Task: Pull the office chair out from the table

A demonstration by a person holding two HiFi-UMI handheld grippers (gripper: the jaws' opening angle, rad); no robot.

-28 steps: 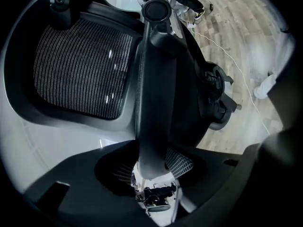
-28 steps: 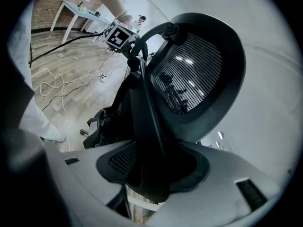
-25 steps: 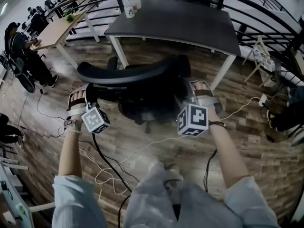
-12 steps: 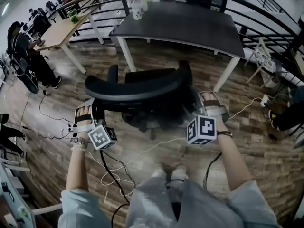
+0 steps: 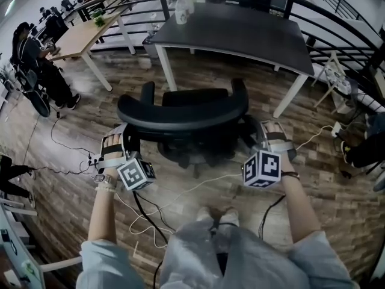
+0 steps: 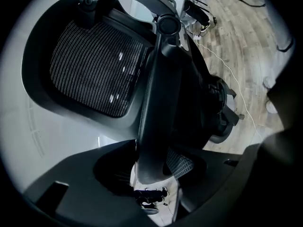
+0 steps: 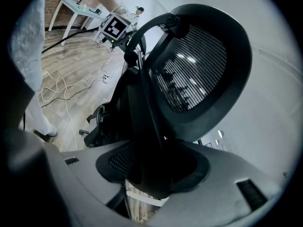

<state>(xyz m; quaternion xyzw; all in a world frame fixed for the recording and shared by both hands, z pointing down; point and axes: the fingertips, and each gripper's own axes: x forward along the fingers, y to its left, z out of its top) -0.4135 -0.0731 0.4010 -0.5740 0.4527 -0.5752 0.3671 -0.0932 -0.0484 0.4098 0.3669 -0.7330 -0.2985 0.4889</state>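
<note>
The black office chair (image 5: pixel 180 110) stands on the wood floor, clear of the dark table (image 5: pixel 240 32), with its mesh back towards me. My left gripper (image 5: pixel 125 138) is on the left edge of the backrest. In the left gripper view the back's frame bar (image 6: pixel 158 103) runs down between the jaws of that gripper (image 6: pixel 151 174), which are opening. My right gripper (image 5: pixel 254 130) holds the right edge. In the right gripper view the mesh back (image 7: pixel 194 65) rises above the gripper (image 7: pixel 151 174), whose jaws are closed round the frame.
A white bottle and a plant (image 5: pixel 182 11) stand on the dark table's far corner. A light wooden table (image 5: pixel 78 32) and a seated person (image 5: pixel 36 59) are at the upper left. Cables (image 5: pixel 144 215) trail across the floor by my feet. A railing curves behind the table.
The chair and both grippers have come back towards me, away from the dark table. The strip of floor between the chair and the table has widened.
</note>
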